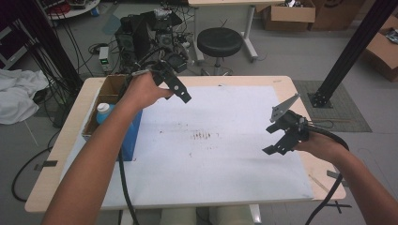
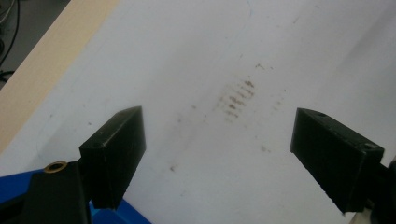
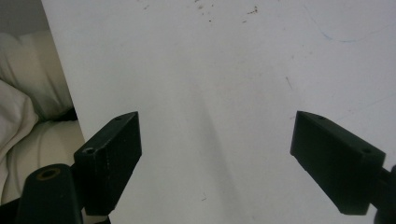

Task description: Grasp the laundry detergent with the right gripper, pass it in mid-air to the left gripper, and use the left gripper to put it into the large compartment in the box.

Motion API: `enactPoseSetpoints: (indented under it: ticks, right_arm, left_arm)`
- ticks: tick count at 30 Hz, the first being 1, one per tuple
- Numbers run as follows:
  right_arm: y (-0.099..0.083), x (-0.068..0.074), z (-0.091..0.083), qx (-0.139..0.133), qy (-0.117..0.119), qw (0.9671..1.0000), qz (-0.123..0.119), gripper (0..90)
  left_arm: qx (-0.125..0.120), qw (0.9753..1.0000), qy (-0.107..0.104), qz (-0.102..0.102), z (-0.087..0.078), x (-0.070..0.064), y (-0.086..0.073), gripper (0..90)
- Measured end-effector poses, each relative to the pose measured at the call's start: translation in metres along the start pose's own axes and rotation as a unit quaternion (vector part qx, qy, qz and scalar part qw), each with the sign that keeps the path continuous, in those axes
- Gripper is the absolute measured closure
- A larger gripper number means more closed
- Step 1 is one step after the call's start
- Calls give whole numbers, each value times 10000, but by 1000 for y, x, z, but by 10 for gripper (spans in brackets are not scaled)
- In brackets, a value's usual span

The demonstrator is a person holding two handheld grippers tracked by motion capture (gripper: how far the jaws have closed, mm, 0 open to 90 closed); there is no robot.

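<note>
Both grippers hang above the white sheet (image 1: 220, 154) on the counter: left gripper (image 1: 180, 91) and right gripper (image 1: 278, 140) each spread wide, holding nothing.

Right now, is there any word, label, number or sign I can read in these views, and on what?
None can be read.
The bottle in the cardboard box: no legible label; too small to tell.
The white sheet: brown smudges and faint pen lines, no writing.
The blue box: plain side.
The left gripper and right gripper, both open: no markings visible.
</note>
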State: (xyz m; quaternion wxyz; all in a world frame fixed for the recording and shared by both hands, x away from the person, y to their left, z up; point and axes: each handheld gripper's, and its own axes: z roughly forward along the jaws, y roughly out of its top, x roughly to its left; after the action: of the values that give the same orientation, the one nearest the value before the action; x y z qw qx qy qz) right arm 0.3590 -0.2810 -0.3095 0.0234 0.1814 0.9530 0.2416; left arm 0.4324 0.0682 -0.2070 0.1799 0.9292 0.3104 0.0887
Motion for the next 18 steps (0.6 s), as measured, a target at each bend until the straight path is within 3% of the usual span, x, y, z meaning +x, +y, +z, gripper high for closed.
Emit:
enactPoseSetpoints:
  ticks: [11,18]
  right_arm:
    - [2,-4,3,14,17,10000,28,162]
    - [1,-5,4,25,31,10000,31,162]
  left_arm:
    - [30,9989,-218,405,15,-1,4,192]
    - [69,9985,-281,459,21,-2,7,192]
